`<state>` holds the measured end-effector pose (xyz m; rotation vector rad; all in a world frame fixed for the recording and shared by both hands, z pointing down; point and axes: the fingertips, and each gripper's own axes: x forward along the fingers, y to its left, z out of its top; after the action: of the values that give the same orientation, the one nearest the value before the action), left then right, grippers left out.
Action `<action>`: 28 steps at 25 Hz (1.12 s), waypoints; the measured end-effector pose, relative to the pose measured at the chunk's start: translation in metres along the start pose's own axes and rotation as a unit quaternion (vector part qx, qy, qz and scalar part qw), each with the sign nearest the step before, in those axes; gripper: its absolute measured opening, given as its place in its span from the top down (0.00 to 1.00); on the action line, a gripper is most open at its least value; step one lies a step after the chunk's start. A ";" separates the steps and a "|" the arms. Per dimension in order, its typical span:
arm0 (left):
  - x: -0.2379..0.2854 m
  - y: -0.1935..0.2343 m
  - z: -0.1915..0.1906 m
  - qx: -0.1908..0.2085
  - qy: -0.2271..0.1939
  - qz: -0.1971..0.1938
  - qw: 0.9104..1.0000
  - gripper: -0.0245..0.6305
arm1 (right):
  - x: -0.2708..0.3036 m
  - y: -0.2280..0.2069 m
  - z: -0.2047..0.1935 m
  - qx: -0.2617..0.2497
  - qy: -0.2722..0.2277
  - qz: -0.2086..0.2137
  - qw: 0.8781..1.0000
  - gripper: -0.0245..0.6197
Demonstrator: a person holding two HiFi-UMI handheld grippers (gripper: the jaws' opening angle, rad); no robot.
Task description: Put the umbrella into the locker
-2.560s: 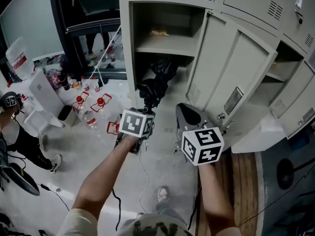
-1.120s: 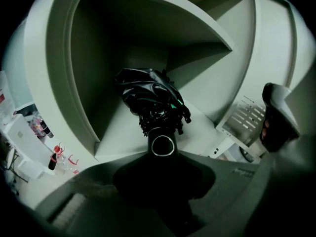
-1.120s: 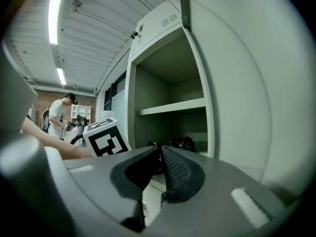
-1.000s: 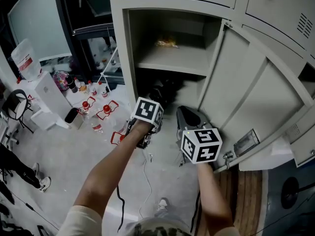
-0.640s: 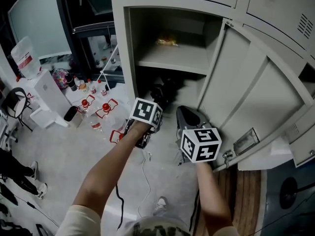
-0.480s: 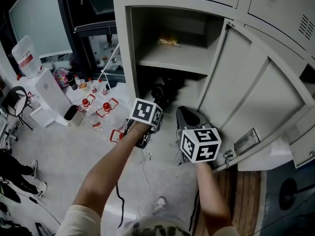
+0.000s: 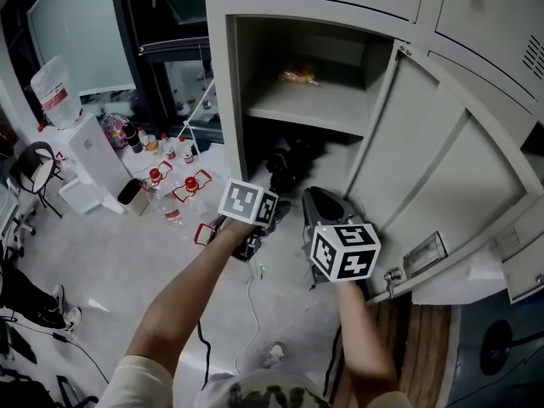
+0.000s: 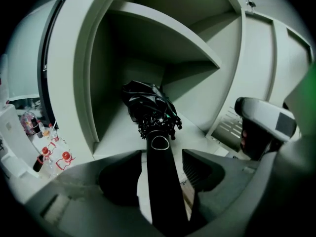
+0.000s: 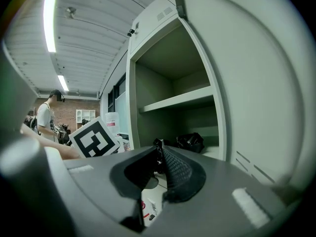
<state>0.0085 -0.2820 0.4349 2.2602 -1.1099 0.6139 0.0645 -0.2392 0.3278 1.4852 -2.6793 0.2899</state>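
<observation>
My left gripper (image 8: 162,152) points down into the lower compartment of the open locker (image 7: 219,100). Its jaws have just been spreading, and they now stand apart with the umbrella's straight black handle between them; I see a gap on each side of the handle, so the pads are not pressing on it. The umbrella (image 8: 148,107) is black and folded. Its bunched canopy lies on the compartment floor under the shelf (image 7: 314,104), and its handle sticks out of the opening towards me. My right gripper (image 9: 159,145) sits just beside the left one, near the open door (image 7: 425,160), pointing roughly level at the locker, its ribbed jaws pressed together with nothing between them. On the shelf above lies something small and yellowish (image 7: 299,76); it is too blurred from here for me to say what. Left of the locker, red-capped bottles (image 7: 174,181) stand on the floor.
</observation>
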 end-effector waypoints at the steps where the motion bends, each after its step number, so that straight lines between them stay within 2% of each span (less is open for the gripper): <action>1: -0.002 0.001 0.002 -0.001 -0.009 0.003 1.000 0.53 | 0.000 0.001 0.000 0.001 0.001 0.002 1.000 0.93; 4: -0.010 0.003 0.006 -0.001 -0.030 0.002 1.000 0.48 | 0.001 0.002 -0.002 0.002 0.005 0.005 1.000 0.93; 9: -0.026 0.004 0.011 0.008 -0.060 -0.005 0.998 0.48 | 0.003 0.004 -0.007 0.011 0.008 0.000 1.000 0.92; 17: -0.068 0.014 0.030 0.012 -0.124 -0.043 0.991 0.48 | 0.008 0.018 -0.014 0.016 0.010 -0.035 0.999 0.90; 28: -0.099 0.028 0.027 0.066 -0.159 -0.077 0.982 0.48 | 0.014 0.044 -0.032 0.029 0.012 -0.089 0.996 0.84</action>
<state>-0.0648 -0.2578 0.3623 2.5960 -1.0506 0.2756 0.0182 -0.2219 0.3556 1.7106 -2.5180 0.3745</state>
